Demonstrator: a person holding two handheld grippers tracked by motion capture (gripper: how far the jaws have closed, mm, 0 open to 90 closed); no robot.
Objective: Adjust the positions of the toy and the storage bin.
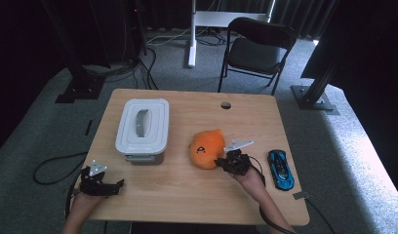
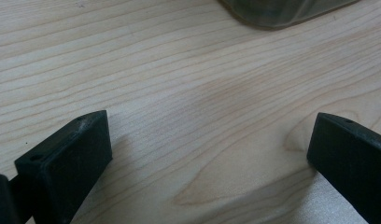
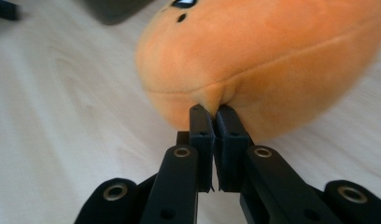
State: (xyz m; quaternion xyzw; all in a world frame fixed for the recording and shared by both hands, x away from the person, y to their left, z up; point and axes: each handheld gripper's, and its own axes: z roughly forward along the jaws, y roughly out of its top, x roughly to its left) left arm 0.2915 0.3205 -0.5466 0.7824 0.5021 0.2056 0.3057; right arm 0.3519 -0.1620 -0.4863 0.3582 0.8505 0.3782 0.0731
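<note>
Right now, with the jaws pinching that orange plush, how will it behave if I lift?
The orange plush toy puckers where the right gripper pinches it, so it is probably soft and light. Held by a fold, it will likely sag and swing. Its rounded body might roll when set down.

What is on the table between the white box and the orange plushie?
Nothing: in the high view, bare wooden table separates the white box from the orange plushie.
</note>
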